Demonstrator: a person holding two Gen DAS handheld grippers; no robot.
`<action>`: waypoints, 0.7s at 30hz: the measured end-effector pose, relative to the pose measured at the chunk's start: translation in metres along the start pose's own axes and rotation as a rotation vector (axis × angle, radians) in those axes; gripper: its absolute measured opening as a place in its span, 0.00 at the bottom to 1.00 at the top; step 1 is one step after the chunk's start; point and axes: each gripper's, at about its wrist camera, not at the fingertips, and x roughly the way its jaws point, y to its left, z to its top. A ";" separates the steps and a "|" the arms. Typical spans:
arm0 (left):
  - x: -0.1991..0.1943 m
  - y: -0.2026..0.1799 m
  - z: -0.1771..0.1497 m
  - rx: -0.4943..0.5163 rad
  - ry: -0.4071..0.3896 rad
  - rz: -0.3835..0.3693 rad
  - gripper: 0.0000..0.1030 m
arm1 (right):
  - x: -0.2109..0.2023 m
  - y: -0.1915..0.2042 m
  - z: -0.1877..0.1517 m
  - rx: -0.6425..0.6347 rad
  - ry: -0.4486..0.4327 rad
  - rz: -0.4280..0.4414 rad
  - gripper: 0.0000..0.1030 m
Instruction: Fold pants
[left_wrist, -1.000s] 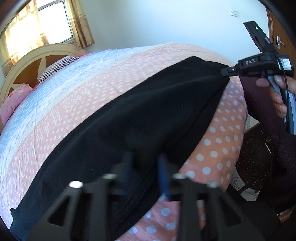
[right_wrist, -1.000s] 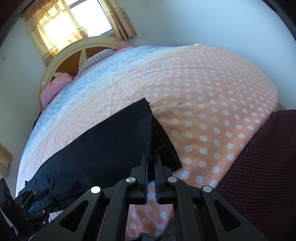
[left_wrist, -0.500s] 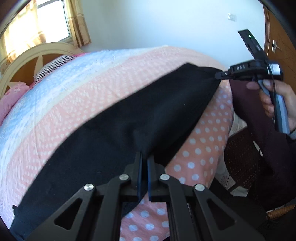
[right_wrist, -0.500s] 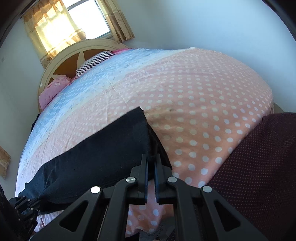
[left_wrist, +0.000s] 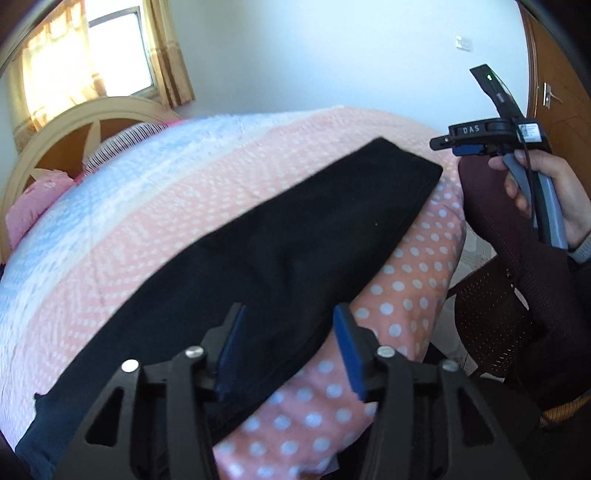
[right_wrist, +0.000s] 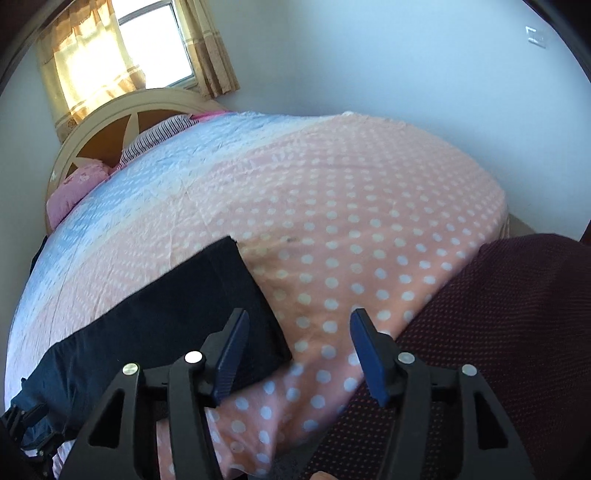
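Both grippers' jaws, clamped earlier, have released the pants (left_wrist: 295, 251).

Black pants (left_wrist: 280, 254), folded lengthwise into one long narrow strip, lying flat and diagonal on the bed, near its front edge, one squared end at the far right, untouched by either claw

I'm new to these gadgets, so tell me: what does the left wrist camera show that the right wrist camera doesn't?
Only the left wrist view shows the right gripper from outside, the hand holding it, and a wooden door. Only the right wrist view shows the far rounded corner of the bed. Both show the black pants lying flat, the polka-dot bedspread, headboard and window.
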 end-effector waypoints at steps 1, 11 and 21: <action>-0.010 0.007 -0.006 -0.012 -0.015 0.008 0.57 | -0.009 0.005 0.003 -0.009 -0.026 0.011 0.57; -0.033 0.099 -0.069 -0.199 0.034 0.249 0.65 | -0.032 0.176 -0.050 -0.443 0.069 0.467 0.57; -0.031 0.132 -0.106 -0.300 0.116 0.223 0.66 | -0.006 0.259 -0.128 -0.790 0.299 0.516 0.57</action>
